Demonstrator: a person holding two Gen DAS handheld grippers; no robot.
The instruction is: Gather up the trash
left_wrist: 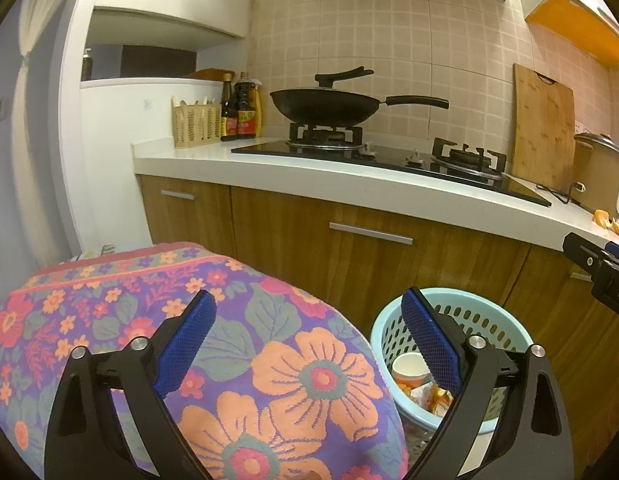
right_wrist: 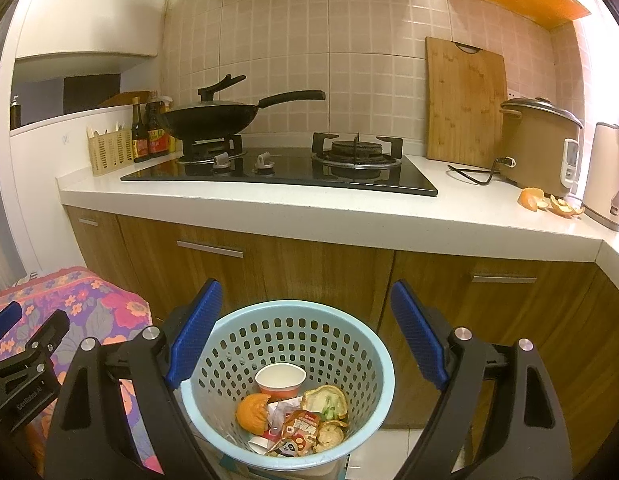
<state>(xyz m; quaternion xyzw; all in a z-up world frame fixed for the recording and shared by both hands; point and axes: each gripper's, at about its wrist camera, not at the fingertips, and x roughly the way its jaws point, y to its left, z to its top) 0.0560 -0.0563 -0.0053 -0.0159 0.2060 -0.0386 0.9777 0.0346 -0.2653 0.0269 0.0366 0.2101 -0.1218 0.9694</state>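
A light blue perforated trash basket [right_wrist: 287,312] stands on the floor in front of the cabinets. It holds a paper cup [right_wrist: 280,380], orange peel [right_wrist: 251,408] and snack wrappers [right_wrist: 301,430]. My right gripper [right_wrist: 305,332] is open and empty, held above the basket. My left gripper [left_wrist: 309,340] is open and empty over a floral cloth [left_wrist: 149,320], with the basket [left_wrist: 505,330] to its right. More orange peels [right_wrist: 549,202] lie on the white countertop [right_wrist: 309,208] at the right, also seen in the left wrist view [left_wrist: 611,222].
A black hob [right_wrist: 281,172] carries a lidded wok [right_wrist: 213,118]. Sauce bottles [right_wrist: 149,132] and a utensil basket [right_wrist: 109,152] stand at the left. A cutting board [right_wrist: 465,100], rice cooker [right_wrist: 541,140] and kettle [right_wrist: 607,172] stand at the right. Wooden cabinet doors [right_wrist: 309,272] are below.
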